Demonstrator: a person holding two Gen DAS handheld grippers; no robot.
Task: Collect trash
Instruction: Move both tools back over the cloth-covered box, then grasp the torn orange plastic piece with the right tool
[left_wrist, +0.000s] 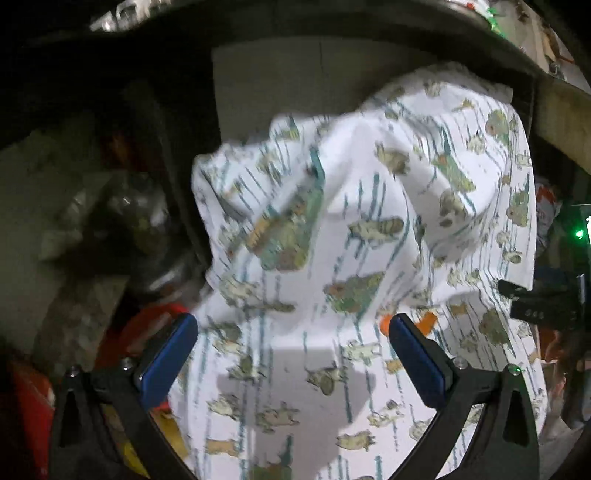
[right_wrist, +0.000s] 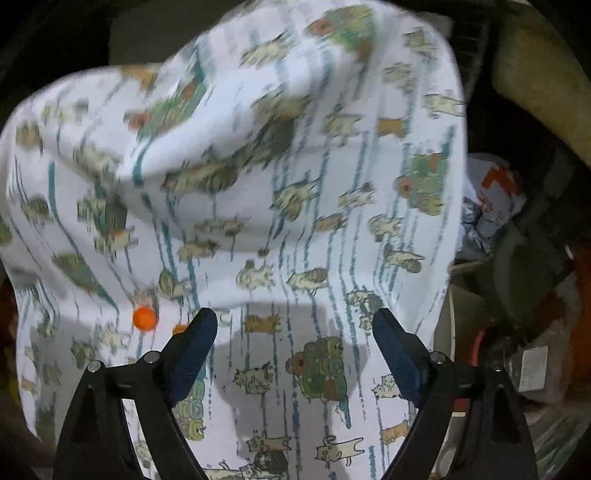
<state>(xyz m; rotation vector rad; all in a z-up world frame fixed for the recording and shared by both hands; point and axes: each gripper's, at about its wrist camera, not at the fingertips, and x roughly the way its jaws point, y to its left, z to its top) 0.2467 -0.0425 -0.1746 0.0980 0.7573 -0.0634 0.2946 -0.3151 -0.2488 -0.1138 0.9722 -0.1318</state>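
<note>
My left gripper (left_wrist: 293, 330) has its jaws spread wide, nothing pinched, blue pads on black fingers. My right gripper (right_wrist: 294, 328) is the same: wide, nothing between the pads.

Both cameras are mostly filled by a white printed sheet (left_wrist: 369, 229), crumpled and billowing, thin, with soft folds. I can't tell paper from plastic or cloth. The print is small cartoon cats, green-brown clumps and thin teal vertical streaks. It sits right in front of both sets of fingers, and the lower edge runs off the frame. In the right view the same sheet (right_wrist: 258, 206) covers left and centre, and an orange ball-shaped dot (right_wrist: 144, 319) shows just left of my left-hand finger; I can't say whether it is on the sheet or in front of it.

Motion blur smears most of the print, which is sharp only near the bottom of the right view.

The surroundings are dark and cluttered. In the left view, clear crinkled plastic (left_wrist: 122, 218) lies in shadow on the left, red packaging (left_wrist: 29, 398) at lower left, and a pale flat panel (left_wrist: 277, 81) stands behind the sheet. On the right edge is a black device with a green light (left_wrist: 579, 233). In the right view, crumpled wrappers (right_wrist: 491, 206) with orange-white print lie right of the sheet, and a curved tan rim (right_wrist: 546, 74) shows at upper right. No floor or table is clearly readable.
</note>
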